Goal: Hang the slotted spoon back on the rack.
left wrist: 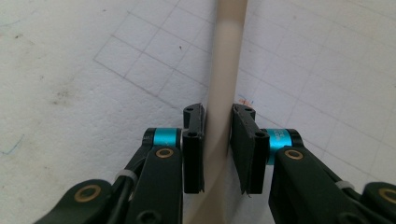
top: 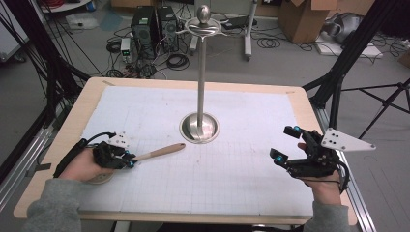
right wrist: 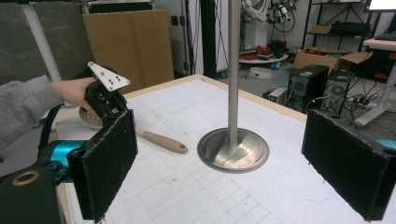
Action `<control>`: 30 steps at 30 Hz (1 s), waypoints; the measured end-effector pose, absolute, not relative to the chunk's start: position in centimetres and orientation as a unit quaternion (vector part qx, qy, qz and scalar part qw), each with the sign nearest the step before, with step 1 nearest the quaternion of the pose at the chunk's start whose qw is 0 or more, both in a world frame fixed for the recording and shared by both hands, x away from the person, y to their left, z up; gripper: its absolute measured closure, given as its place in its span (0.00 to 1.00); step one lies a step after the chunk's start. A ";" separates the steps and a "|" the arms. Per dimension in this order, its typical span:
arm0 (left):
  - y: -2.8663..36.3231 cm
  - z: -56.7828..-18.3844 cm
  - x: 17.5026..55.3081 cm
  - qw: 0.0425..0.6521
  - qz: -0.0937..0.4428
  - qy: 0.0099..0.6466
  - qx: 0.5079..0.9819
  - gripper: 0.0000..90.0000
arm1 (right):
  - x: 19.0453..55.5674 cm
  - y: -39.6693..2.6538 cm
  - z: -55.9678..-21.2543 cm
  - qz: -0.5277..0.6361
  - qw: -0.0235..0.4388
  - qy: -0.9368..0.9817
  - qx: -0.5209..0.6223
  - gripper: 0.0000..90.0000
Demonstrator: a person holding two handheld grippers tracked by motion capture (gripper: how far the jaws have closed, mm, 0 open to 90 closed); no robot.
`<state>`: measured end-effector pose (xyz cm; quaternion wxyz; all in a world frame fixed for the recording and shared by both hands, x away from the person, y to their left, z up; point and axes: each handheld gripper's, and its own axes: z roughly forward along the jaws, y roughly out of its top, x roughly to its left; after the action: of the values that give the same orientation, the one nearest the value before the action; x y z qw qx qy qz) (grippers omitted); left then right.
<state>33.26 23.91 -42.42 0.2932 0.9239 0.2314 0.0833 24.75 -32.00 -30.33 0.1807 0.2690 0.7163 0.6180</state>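
A: What stands on the bench [top: 63, 159]?
B: A steel stand [top: 199, 126] mid-bench. A wooden spoon [top: 159, 152] lies toward the left near corner.
A: The tools?
B: The left tool [left wrist: 217, 149] pinches the spoon's handle; the right tool [top: 285, 144], near the right edge, is spread wide.

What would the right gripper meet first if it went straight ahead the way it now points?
Probably the round base of the tall silver metal stand, centred ahead of the right gripper and its open fingers; depth is unclear.
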 end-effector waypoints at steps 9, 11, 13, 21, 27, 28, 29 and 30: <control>23.9 -42.3 33.1 0.290 0.098 0.221 0.926 0.85 | 24.7 -32.0 -30.3 0.618 0.181 0.716 0.270 0.11; 24.0 -42.2 33.1 0.290 0.102 0.235 0.922 0.86 | 24.8 -32.0 -30.2 0.619 0.183 0.715 0.269 0.11; 24.1 -42.3 33.1 0.298 0.098 0.237 0.919 0.86 | 24.8 -32.0 -30.2 0.619 0.183 0.715 0.269 0.11; 24.2 -41.9 32.9 0.306 0.098 0.234 0.917 0.86 | 24.9 -31.6 -30.2 0.614 0.180 0.721 0.267 0.11; 24.4 -41.1 32.5 0.330 0.098 0.231 0.910 0.86 | 25.0 -31.7 -30.2 0.617 0.181 0.719 0.265 0.11; 24.3 -41.0 32.4 0.338 0.098 0.234 0.906 0.86 | 25.0 -31.7 -30.2 0.617 0.181 0.718 0.266 0.11; 24.4 -40.8 32.4 0.344 0.098 0.233 0.904 0.86 | 25.0 -31.6 -30.2 0.617 0.181 0.718 0.266 0.11; 24.4 -40.6 32.3 0.347 0.096 0.235 0.903 0.86 | 25.0 -31.6 -30.2 0.617 0.182 0.718 0.265 0.11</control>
<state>32.32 24.41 -40.63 0.3474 0.9027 0.2350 0.0962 25.04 -31.63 -30.16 0.1825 0.2645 0.7180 0.6174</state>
